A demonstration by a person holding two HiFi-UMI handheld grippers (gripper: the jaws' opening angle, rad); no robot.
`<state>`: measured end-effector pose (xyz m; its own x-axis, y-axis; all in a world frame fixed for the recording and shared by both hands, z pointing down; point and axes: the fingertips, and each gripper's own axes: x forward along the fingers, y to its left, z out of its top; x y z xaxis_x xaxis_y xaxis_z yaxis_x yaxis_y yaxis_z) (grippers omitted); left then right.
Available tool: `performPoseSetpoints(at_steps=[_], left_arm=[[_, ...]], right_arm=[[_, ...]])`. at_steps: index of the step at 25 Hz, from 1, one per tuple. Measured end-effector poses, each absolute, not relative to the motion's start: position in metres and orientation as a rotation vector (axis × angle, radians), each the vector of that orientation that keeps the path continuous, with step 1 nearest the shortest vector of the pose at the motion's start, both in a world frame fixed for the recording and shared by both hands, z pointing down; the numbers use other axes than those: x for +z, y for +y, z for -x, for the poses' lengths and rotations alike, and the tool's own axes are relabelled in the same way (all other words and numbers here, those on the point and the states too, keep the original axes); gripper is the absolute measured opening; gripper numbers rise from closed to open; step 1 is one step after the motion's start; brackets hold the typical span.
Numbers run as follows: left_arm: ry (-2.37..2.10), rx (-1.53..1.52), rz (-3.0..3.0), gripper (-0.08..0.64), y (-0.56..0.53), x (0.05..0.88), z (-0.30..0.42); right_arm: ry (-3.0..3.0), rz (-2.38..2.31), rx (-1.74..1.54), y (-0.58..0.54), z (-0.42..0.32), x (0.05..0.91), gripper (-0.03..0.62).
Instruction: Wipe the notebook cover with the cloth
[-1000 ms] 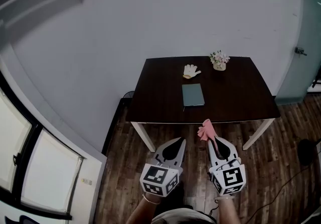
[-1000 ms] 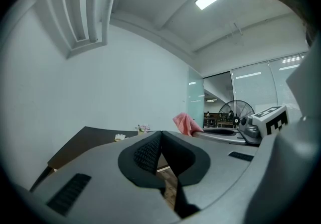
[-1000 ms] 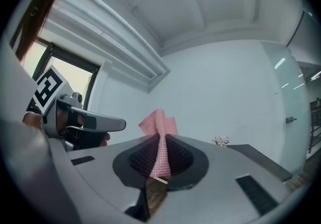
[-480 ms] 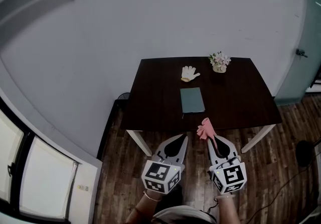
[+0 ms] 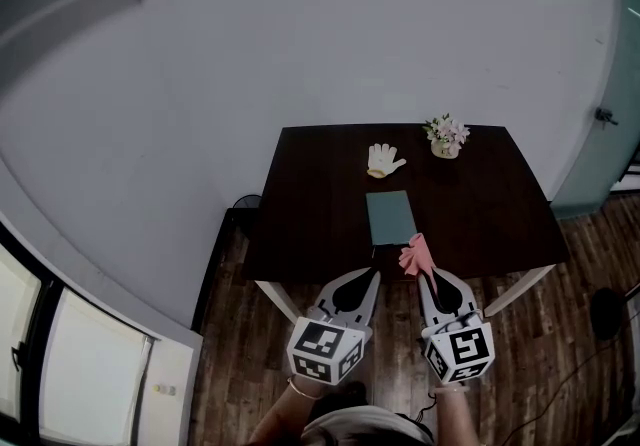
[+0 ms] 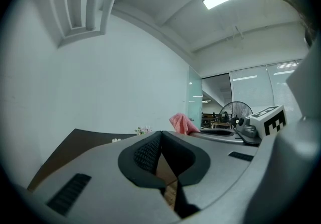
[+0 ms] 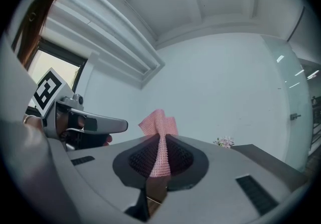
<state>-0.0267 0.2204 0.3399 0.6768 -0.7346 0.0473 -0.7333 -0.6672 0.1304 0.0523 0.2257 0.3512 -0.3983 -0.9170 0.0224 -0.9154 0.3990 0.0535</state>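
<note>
The flat blue-green notebook lies shut in the middle of the dark brown bench, with its short end toward the person. Its cover is plain and all one colour. The right tool is pinched tight on a small pink knitted cloth, and the cloth sticks up out of the tip in a crumpled bunch. In the head view the cloth shows just by the near right corner of the notebook. The left tool is closed with nothing in it and sits beside the right tool. A white glove and a small pot of flowers rest at the far side of the bench
</note>
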Motion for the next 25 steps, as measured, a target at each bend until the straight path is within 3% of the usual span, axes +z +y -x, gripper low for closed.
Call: performPoseSetpoints(at_steps=[25], left_arm=[[-1.137,0.046,-2.710,0.018,0.081,0.375,0.011]], right_arm=[[-2.580,-1.659,0.002,0.082,-0.059,0.377,0.038]])
